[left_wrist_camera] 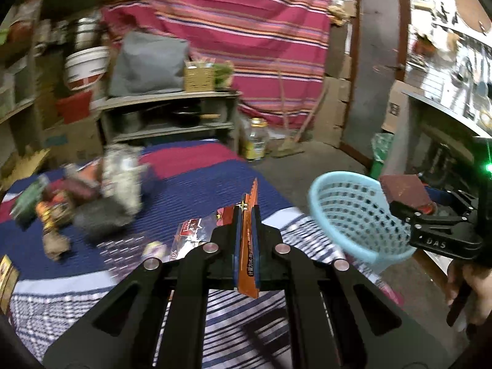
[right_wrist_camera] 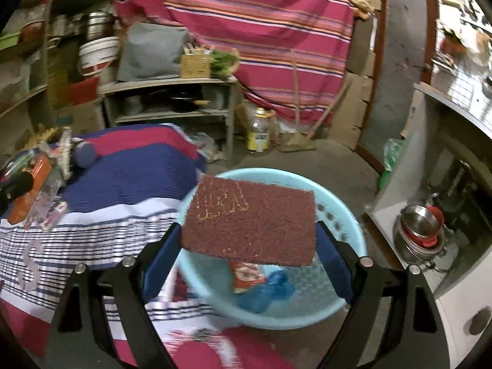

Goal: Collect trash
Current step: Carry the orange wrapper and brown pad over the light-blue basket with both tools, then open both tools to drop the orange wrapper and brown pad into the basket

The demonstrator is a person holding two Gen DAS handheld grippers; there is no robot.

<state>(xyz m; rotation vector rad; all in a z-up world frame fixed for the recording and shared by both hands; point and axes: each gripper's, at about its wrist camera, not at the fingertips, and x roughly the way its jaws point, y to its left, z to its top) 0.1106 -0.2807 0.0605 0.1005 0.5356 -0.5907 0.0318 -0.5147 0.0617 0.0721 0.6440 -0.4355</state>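
rough scouring pad (right_wrist_camera: 250,224), plastic basket (right_wrist_camera: 344,206) — perforated

I see an orange wrapper (left_wrist_camera: 248,240) pinched upright in my left gripper (left_wrist_camera: 247,215). A maroon pad (right_wrist_camera: 250,226) sits flat in my right gripper (right_wrist_camera: 249,246), above the blue basket (right_wrist_camera: 344,215) holding wrappers.

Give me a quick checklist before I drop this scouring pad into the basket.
1. Right gripper holds the maroon scouring pad: ok.
2. Pad over the light blue basket: ok.
3. Room in basket, only a red wrapper and blue plastic inside: ok.
4. Left gripper clamps the orange wrapper: ok.
5. Left gripper away from the basket: ok.
6. Basket standing steady: cannot tell.
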